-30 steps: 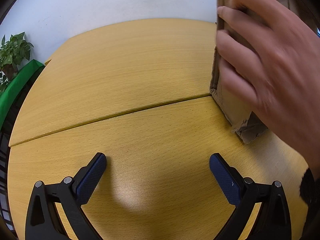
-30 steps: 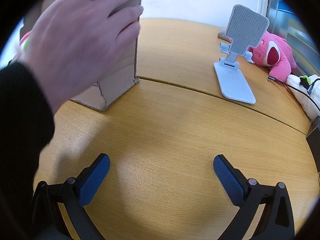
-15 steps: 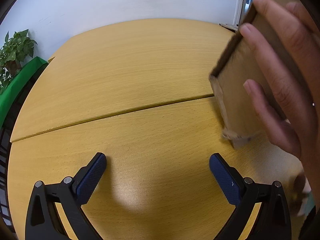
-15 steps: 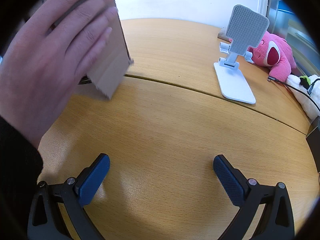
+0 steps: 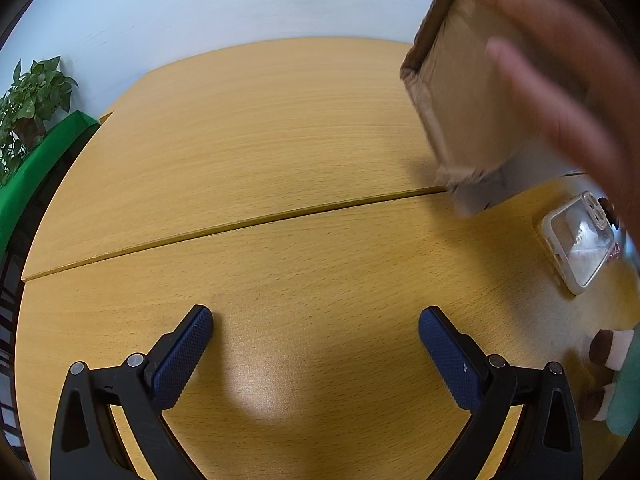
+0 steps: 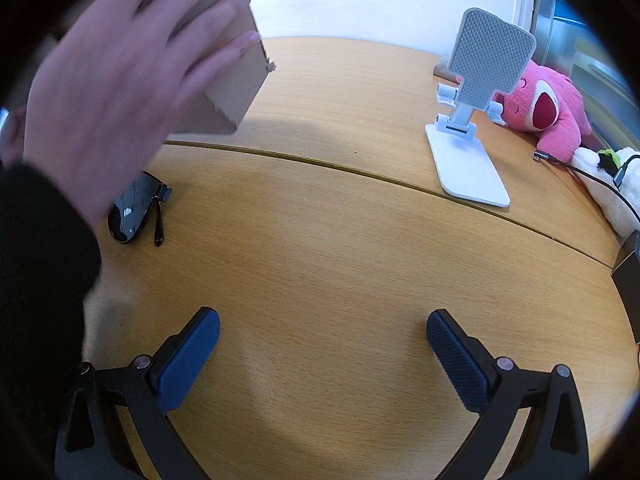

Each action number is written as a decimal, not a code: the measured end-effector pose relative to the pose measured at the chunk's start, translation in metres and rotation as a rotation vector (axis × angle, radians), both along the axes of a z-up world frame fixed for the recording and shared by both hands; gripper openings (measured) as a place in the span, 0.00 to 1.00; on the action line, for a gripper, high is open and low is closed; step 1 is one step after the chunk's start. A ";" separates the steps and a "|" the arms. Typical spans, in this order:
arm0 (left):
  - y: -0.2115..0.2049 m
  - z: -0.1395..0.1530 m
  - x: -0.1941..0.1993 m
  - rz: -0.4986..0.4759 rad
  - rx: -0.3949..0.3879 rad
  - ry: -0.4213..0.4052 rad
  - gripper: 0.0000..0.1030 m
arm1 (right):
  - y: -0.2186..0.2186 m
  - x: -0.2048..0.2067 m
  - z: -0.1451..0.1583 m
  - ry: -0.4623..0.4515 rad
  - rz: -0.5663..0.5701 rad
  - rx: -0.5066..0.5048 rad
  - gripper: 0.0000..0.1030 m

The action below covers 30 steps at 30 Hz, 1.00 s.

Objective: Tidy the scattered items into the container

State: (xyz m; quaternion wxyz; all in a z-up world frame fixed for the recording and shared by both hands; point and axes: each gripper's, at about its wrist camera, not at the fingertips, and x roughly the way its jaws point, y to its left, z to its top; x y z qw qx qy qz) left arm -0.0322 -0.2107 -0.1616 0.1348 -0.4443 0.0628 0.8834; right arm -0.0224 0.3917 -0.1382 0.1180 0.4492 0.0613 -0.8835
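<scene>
We have not started tidying: a bare hand point(image 6: 120, 92) holds the cardboard box point(image 5: 480, 120) tilted above the tabletop point(image 5: 280, 240), and everything lies outside it.

Taking the box as our landmark and going left to right: our left hand-held gripper point(image 5: 316, 344) sits low and to its left, jaws spread wide with nothing between them. Under the box's right side lie a clear phone case point(image 5: 580, 240), then a soft toy with brown paws point(image 5: 612, 380) nearer us, and black sunglasses point(image 6: 136, 212) beneath the hand. Our right hand-held gripper point(image 6: 324, 348) is likewise wide open and empty, right of the box. Farther right stand a white phone stand point(image 6: 472, 152) and a pink plush point(image 6: 552, 112). As we judge it, every pick remains once the box is set down.
</scene>
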 end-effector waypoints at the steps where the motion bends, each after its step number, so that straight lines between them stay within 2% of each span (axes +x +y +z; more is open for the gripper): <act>1: 0.000 0.001 0.000 0.000 0.000 0.000 1.00 | 0.000 0.000 0.000 0.000 0.000 0.000 1.00; 30: -0.002 0.001 0.000 0.000 0.001 -0.002 1.00 | -0.001 0.003 0.001 0.001 -0.001 0.001 1.00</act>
